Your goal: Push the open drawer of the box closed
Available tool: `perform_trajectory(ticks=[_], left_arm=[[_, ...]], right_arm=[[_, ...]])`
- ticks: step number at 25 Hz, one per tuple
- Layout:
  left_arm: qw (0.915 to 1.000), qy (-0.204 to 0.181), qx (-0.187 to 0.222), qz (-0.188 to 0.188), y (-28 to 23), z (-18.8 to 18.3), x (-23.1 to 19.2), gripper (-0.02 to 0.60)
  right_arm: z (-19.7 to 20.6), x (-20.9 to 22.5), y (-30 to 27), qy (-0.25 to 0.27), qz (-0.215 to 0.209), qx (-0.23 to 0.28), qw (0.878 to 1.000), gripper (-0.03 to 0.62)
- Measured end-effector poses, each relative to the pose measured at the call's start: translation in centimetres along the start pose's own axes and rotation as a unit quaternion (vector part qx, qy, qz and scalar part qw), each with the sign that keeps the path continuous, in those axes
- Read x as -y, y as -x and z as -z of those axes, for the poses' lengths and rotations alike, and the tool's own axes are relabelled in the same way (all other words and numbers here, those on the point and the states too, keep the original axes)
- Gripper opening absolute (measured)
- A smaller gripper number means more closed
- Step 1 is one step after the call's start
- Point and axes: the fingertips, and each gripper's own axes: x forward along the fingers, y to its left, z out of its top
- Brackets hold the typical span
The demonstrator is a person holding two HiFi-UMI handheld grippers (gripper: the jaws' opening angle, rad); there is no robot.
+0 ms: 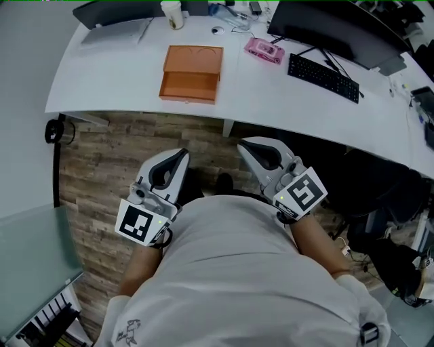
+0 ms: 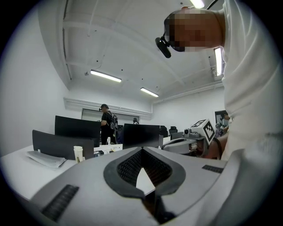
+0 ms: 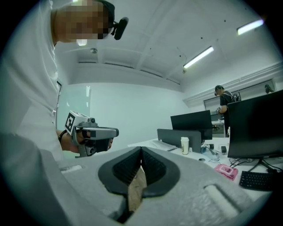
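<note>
Two closed, empty: left hand-held gripper (image 1: 180, 157), right hand-held gripper (image 1: 245, 148) | one box (image 1: 193, 59) | one drawer (image 1: 189, 87), open

The left gripper (image 2: 141, 150) is seen with its grey jaws brought together at the tips, nothing held between them. Beyond, a pale paper cup (image 2: 78, 153) and black flat monitors (image 2: 77, 128) are seen on a white desk (image 2: 17, 170). The right gripper (image 2: 167, 146) is seen at the right.

The white worktop (image 1: 122, 74) carried an orange box (image 1: 192, 68), a cup (image 1: 173, 13), a pink case (image 1: 264, 50), a keyboard (image 1: 323, 76) and a monitor (image 1: 332, 30).
</note>
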Motion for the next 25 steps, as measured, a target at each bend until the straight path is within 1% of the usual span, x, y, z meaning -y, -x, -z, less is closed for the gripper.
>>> perform_trajectory(ticks=[5,9,14,17,19,25], left_arm=[[0.9998,0.004,-0.005,0.020,-1.0,0.1,-2.0,-0.001],[0.9995,0.008,-0.008,0.029,-1.4,0.2,-4.9,-0.002],[0.9992,0.001,-0.012,0.039,-1.4,-0.3,-9.9,-0.002],[0.9988,0.000,-0.014,0.047,-1.2,-0.7,-13.2,-0.002],[0.9983,-0.001,-0.015,0.057,-1.0,-1.2,-15.3,-0.002],[0.9955,-0.010,-0.020,0.092,0.1,-2.1,-21.1,-0.002]], right_arm=[[0.3,1.1,-1.1,-0.010,0.025,-0.006,1.000,0.003],[0.3,2.1,-2.7,-0.014,0.046,-0.006,0.999,0.003],[-0.1,3.2,-5.9,-0.022,0.073,-0.008,0.997,0.003],[-0.5,3.5,-8.4,-0.006,0.091,-0.014,0.996,0.003],[-0.9,3.4,-10.5,0.008,0.099,-0.019,0.995,0.003],[-2.0,3.0,-16.4,-0.002,0.129,-0.012,0.992,0.003]])
